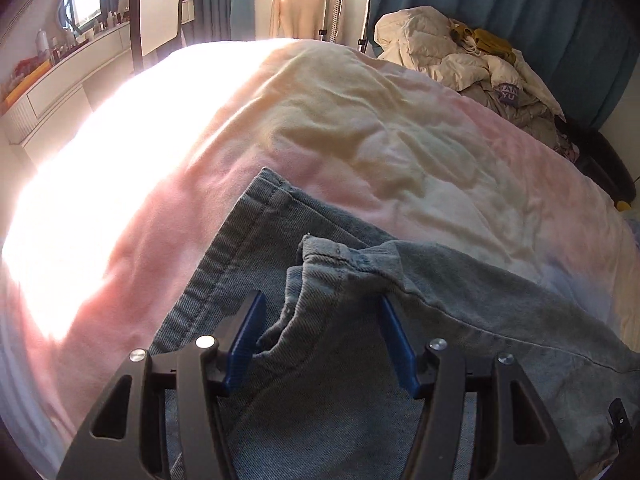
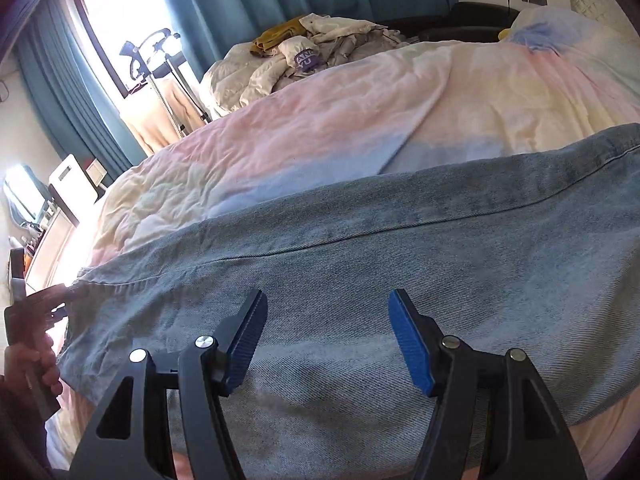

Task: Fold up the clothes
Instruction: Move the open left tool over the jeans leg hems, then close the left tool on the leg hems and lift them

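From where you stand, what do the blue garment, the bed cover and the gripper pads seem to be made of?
Garment: faded denim, likely cotton; diagonal weave and stitched seams show.
Bed cover: soft, matte woven fabric, pastel-dyed and finely wrinkled; possibly cotton.
Pads on the hand-held gripper: blue ribbed plastic or rubber, can't tell which, on black matte plastic-looking arms.

A: How much of the jeans (image 2: pixel 360 248) shows?

B: Not all. The denim runs out of the bottom edge under the right gripper (image 2: pixel 326 338), and one end passes behind the hand (image 2: pixel 34 364) at the left edge.

A: And beyond the jeans, toward the window?

B: Sun glare whites out the bedspread (image 1: pixel 360 128). The bottles on the shelf (image 1: pixel 60 68) are too small to identify.
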A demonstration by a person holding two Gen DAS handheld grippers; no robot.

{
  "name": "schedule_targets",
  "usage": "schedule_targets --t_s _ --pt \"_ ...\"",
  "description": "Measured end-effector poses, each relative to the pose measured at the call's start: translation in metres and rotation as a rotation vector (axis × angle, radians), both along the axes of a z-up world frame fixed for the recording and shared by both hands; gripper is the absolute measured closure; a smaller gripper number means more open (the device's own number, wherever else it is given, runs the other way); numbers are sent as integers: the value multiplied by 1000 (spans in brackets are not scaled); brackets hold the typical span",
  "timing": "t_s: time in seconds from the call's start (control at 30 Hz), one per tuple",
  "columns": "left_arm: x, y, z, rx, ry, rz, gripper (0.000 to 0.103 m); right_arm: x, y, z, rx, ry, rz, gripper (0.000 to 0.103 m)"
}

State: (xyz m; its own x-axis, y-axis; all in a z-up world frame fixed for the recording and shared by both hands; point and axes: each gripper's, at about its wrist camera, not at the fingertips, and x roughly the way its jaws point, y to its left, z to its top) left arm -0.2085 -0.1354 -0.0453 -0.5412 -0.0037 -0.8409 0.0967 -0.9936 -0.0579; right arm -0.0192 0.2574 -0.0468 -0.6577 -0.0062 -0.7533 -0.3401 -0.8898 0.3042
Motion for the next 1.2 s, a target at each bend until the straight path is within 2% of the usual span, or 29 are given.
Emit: schedule_targets --t_s 0.13,0.4,0.67,0.83,0.9,1.03,1.1,1.2 --pt "3 8 -3 -73 32 -25 47 0 0 -2 -10 -12 -3 39" --pt "10 15 -3 -151 68 -62 81 -1 -5 -4 3 -41 5 39" --pt "17 10 37 -107 184 -44 85 -1 -9 -3 9 -50 15 39" --pt "9 1 54 -135 222 -2 85 -1 -8 -5 1 -55 19 39" --pt "5 -7 52 -131 212 26 85 -1 -9 -6 -3 -53 22 39" --pt "-8 -19 25 -124 150 37 85 -1 -10 -7 -4 -51 28 39" --pt "-11 -26 11 -77 103 28 85 -2 -10 -7 -5 -52 29 39" --pt "-7 -35 10 -6 83 29 84 -2 -11 -7 -7 -52 30 39"
